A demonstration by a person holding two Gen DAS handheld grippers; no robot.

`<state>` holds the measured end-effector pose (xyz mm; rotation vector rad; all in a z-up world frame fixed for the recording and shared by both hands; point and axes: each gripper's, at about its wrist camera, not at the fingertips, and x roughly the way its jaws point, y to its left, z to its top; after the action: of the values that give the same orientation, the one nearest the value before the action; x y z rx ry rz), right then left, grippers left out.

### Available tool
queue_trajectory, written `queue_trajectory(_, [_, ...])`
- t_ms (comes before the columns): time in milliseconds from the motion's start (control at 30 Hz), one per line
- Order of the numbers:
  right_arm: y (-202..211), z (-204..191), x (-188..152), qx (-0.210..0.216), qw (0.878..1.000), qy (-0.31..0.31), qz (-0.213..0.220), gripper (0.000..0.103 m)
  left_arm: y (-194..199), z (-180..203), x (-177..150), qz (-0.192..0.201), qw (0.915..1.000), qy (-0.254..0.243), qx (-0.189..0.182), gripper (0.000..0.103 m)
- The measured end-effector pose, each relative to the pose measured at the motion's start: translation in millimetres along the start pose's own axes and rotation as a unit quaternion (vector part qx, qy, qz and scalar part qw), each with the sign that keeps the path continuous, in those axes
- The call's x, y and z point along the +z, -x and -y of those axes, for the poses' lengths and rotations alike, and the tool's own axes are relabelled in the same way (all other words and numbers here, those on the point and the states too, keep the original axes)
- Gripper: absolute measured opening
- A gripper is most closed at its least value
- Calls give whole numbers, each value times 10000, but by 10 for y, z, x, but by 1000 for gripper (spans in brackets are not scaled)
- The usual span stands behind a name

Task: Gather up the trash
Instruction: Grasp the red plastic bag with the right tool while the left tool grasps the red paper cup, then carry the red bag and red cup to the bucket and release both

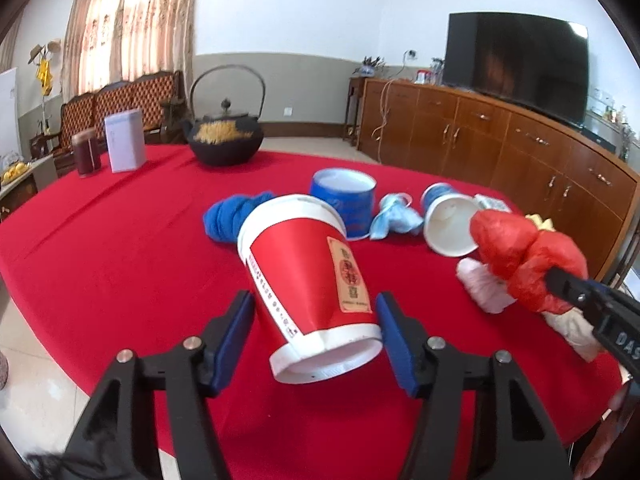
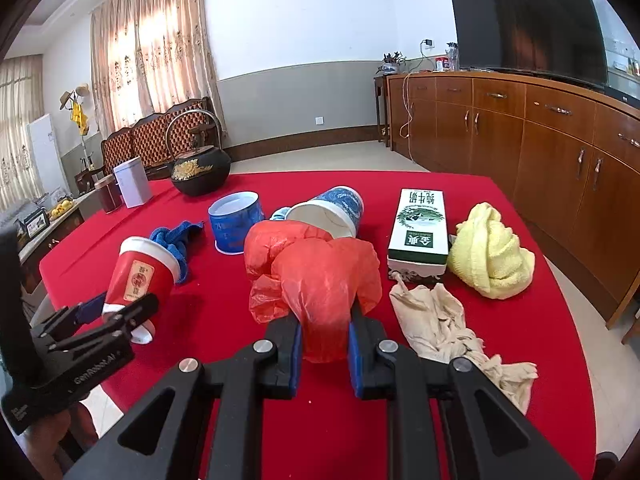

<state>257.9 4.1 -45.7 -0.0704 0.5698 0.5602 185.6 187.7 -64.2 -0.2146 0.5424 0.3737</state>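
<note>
A red paper cup [image 1: 310,280] lies tilted between the fingers of my left gripper [image 1: 316,336]. The right pad touches its base and the left pad stands slightly off. The cup also shows in the right wrist view [image 2: 138,276]. My right gripper [image 2: 323,346] is shut on a crumpled red plastic bag [image 2: 316,276], which also shows in the left wrist view [image 1: 520,252]. On the red tablecloth [image 2: 520,360] lie a blue paper cup on its side [image 2: 332,212], a blue tub [image 2: 236,220], a blue face mask [image 1: 394,218], a milk carton [image 2: 418,228] and a beige crumpled cloth [image 2: 444,328].
A black iron teapot [image 1: 226,136], a white tin [image 1: 125,140] and a dark jar [image 1: 86,152] stand at the far side. A blue rag [image 1: 232,216] and a yellow towel [image 2: 490,252] lie on the table. A wooden cabinet [image 2: 540,136] with a TV lines the right wall.
</note>
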Motion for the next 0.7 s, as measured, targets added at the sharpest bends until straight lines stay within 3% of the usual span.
queue_trajectory(333, [553,155,-84,-195,9994,-151,227,20,498,288,7,250,9986,-244,-388,62])
queue_trajectory(700, [1316,585,-249,-762,9951,-425,465,20,818,770,-92,328,9932,-588,-951,62])
